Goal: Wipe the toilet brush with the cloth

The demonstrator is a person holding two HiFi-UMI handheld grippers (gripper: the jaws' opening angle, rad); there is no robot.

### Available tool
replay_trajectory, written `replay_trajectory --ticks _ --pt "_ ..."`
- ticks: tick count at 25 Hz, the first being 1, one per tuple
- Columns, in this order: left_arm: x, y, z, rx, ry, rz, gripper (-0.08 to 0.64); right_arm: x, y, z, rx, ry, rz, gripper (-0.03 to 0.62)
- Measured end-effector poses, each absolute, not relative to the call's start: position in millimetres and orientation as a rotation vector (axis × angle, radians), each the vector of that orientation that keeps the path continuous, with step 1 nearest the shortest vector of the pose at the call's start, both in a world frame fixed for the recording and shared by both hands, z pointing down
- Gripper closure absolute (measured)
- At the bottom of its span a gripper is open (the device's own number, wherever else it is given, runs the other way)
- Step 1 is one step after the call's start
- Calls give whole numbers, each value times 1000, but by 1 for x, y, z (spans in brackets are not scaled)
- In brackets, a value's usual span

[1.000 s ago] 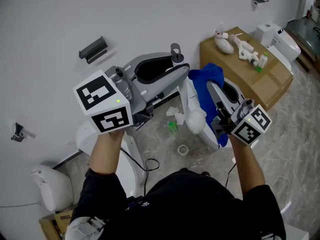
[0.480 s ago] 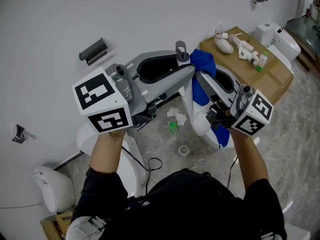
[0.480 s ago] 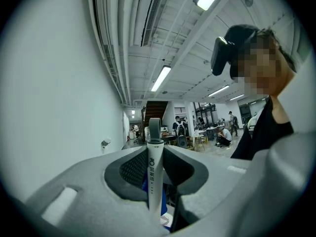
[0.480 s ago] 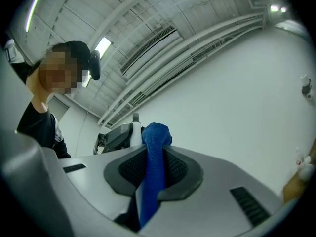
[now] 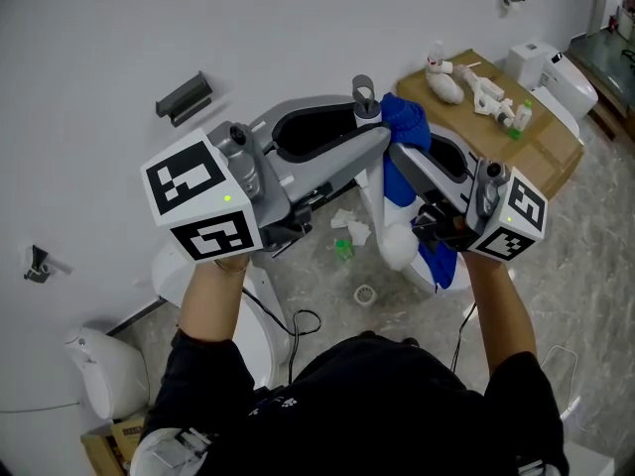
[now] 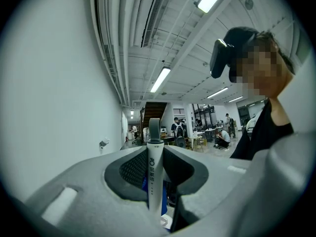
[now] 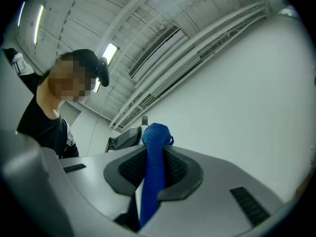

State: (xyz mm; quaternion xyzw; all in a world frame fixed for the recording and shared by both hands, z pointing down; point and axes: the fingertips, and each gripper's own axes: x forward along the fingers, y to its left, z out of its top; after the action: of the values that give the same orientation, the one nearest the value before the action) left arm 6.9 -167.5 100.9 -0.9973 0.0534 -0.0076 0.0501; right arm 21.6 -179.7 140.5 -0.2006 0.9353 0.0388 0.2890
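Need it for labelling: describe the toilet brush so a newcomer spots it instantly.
Start at the left gripper, the grey tool with the marker cube at the head view's left. Upright between its jaws stands the slim white plastic toilet brush. Its grey loop on top separates it from the crumpled blue cloth beside it, which the right gripper pinches.

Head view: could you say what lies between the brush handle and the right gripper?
The blue cloth, pinched in the right gripper, bunched beside the brush handle.
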Motion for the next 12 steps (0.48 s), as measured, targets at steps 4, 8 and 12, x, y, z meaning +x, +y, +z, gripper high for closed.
replay_trajectory --ticks 4,8,12 --pt "7 -167 101 -3038 164 -22 460 21 -179 143 -520 2496 85 528" --pt "7 -169 103 -3040 174 -23 460 20 -182 150 -521 2497 45 528" --pt "7 -169 104 -3036 179 -29 462 18 -184 156 -518 2504 15 529"
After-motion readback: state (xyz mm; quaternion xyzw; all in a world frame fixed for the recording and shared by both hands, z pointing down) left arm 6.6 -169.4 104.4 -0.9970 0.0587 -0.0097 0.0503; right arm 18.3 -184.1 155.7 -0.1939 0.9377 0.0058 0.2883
